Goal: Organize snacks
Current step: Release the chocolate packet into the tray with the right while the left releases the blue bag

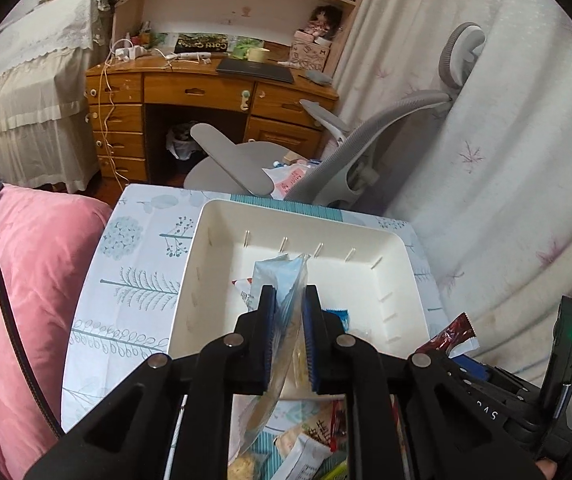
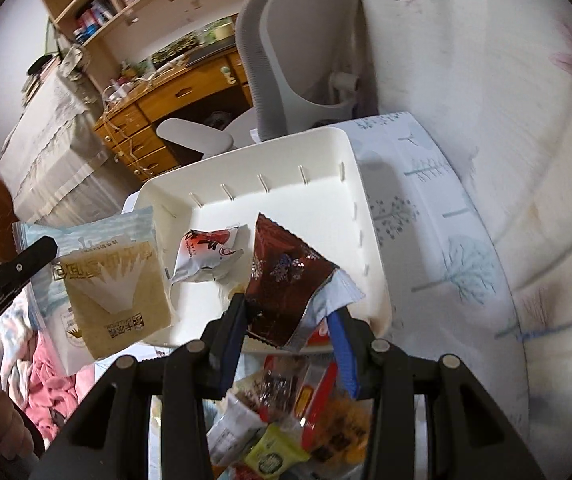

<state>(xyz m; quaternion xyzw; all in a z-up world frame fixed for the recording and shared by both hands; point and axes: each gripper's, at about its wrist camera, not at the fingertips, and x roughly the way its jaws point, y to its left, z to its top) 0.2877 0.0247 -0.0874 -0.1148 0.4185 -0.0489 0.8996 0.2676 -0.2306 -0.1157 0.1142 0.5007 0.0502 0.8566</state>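
My left gripper (image 1: pixel 289 297) is shut on a light-blue cracker packet (image 1: pixel 282 280), held edge-on over the near part of a white bin (image 1: pixel 326 236). In the right wrist view that packet (image 2: pixel 106 276) hangs flat at the bin's left rim (image 2: pixel 154 196), with one left finger (image 2: pixel 26 260) on it. My right gripper (image 2: pixel 286 314) is shut on a dark red packet (image 2: pixel 282 280) over the bin's near edge; this packet (image 1: pixel 452 334) shows at the right of the left wrist view. A red-and-white packet (image 2: pixel 206 256) and a small blue packet (image 1: pixel 336 318) lie in the bin.
Loose snacks (image 2: pixel 286 420) lie piled on the tree-patterned tablecloth (image 1: pixel 134 280) below both grippers. A grey office chair (image 1: pixel 366 140) stands behind the table, with a wooden desk (image 1: pixel 206 92) beyond it. A pink quilt (image 1: pixel 26 280) lies left and a curtain (image 1: pixel 506 160) hangs right.
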